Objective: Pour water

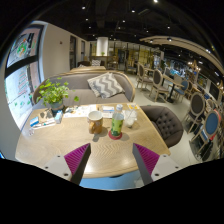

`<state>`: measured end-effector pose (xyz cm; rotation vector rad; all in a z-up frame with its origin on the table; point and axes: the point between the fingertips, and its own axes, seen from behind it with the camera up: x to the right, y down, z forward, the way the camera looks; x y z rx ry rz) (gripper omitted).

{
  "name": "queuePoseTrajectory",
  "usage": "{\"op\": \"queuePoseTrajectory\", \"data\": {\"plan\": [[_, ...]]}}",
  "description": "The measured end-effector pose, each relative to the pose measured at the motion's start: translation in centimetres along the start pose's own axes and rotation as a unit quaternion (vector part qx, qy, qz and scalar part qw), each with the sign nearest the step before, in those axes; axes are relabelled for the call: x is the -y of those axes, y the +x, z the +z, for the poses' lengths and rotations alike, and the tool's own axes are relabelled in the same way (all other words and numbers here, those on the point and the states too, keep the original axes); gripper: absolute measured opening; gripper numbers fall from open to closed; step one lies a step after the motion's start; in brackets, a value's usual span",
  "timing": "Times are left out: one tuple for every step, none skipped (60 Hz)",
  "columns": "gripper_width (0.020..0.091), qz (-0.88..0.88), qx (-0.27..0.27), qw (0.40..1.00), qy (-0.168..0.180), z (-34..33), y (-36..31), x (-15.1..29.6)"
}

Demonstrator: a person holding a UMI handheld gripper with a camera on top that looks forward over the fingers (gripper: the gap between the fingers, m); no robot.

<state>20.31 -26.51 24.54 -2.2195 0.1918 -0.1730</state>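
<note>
The gripper was seen held above the near edge of a round light-wood table. Its two fingers were spread wide apart, with a magenta pad showing on the left finger and another on the right. Nothing was held between them; only bare tabletop was seen in the gap.

Beyond the fingers, near the middle of the table, a clear plastic bottle with a green label was noted standing upright. Whether it was capped could not be told. Just to its left, a beige cup was observed, close to the bottle; whether the two touched could not be determined.

Farther left on the table, a potted green plant was recorded, with a few small items beside it that were too small to identify.

At the table's right side, a grey upholstered chair was seen. Behind the table, a sofa carrying a zigzag-patterned cushion was noted. Farther back, a dining area with chairs and tables was visible under ceiling spotlights. A poster board was seen at the far left.
</note>
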Motion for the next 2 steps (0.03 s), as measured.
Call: {"op": "queuePoseTrajectory", "data": {"plan": [[0.0854, 0.002, 0.0, 1.0, 0.0, -0.05, -0.01, -0.01], [0.0856, 0.002, 0.001, 1.0, 0.001, -0.11, -0.01, 0.0]]}}
